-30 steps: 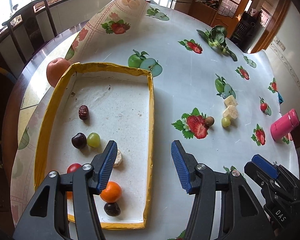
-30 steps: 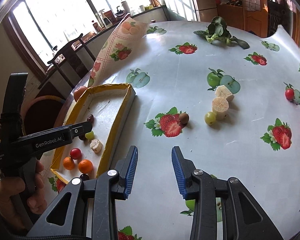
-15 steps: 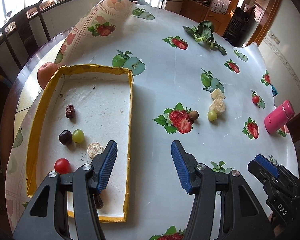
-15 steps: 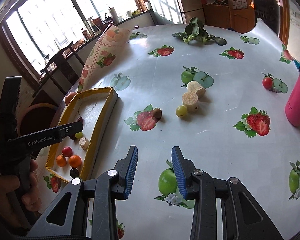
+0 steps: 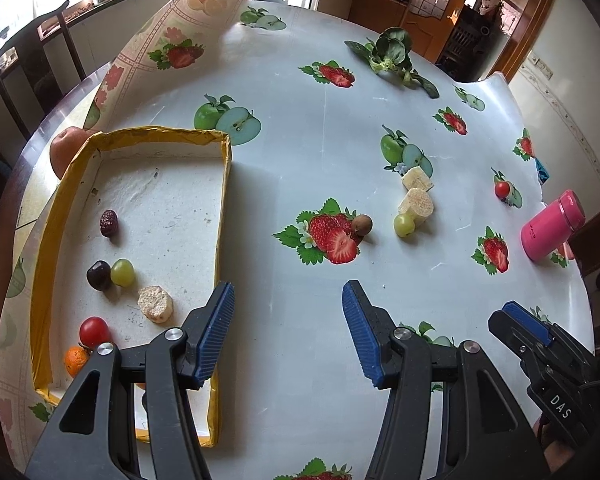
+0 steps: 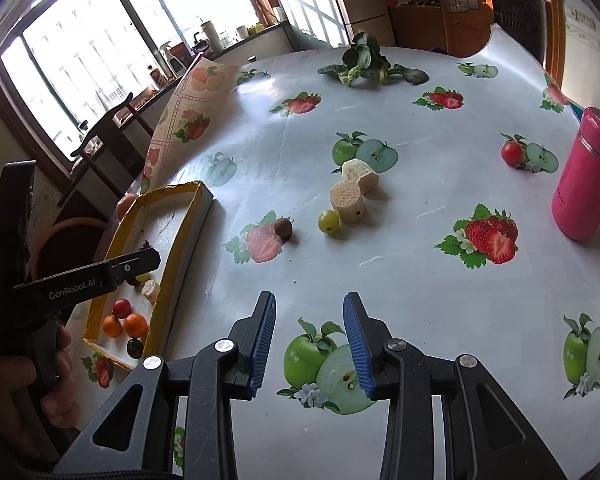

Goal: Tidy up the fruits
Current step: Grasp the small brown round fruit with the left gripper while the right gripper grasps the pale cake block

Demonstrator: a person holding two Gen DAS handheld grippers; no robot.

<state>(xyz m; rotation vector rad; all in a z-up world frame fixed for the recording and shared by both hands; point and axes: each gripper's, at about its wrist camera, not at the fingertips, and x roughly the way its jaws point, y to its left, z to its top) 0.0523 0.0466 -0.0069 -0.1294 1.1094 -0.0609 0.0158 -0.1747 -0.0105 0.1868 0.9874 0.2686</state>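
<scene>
Both tongs, left tongs (image 5: 288, 332) and right tongs (image 6: 310, 344), are apart and empty. The green grape (image 6: 329, 221) sits on the worktop (image 6: 420, 280), well away from the yellow tray (image 5: 224, 200). It is round, so a bump could make it roll off.

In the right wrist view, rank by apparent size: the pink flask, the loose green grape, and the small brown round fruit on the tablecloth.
1. Pink cylindrical flask, by far the largest.
2. Loose green grape and small brown round fruit: nearly alike, and similarly near the camera, so I won't rank them.
</scene>
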